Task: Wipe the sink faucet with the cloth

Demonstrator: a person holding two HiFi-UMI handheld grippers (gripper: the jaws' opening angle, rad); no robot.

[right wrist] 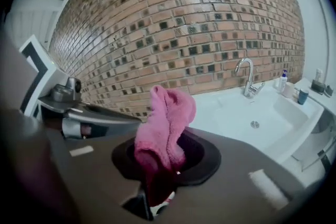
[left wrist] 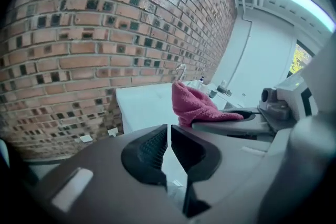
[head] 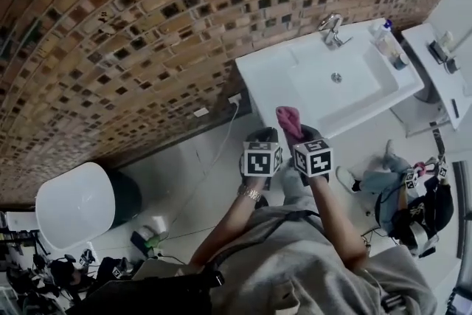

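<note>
A pink cloth (right wrist: pixel 164 128) stands up out of my right gripper (right wrist: pixel 160 165), whose jaws are shut on it; the same cloth (head: pixel 288 119) shows in the head view just short of the white sink (head: pixel 273 77). My right gripper (head: pixel 299 135) hovers before the sink's front edge. The chrome faucet (head: pixel 331 29) rises at the basin's back by the brick wall, well away from the cloth, and the faucet (right wrist: pixel 248 78) appears to the right in the right gripper view. My left gripper (head: pixel 263 138) is beside the right one, its jaws nearly together with nothing between them (left wrist: pixel 169 150).
Bottles and cups (head: pixel 389 48) stand on the sink's right end. A white bin (head: pixel 74 204) sits on the floor at the left. A wall socket with a cable (head: pixel 234 99) is beside the sink. Another person with grippers (head: pixel 413 195) is at the right.
</note>
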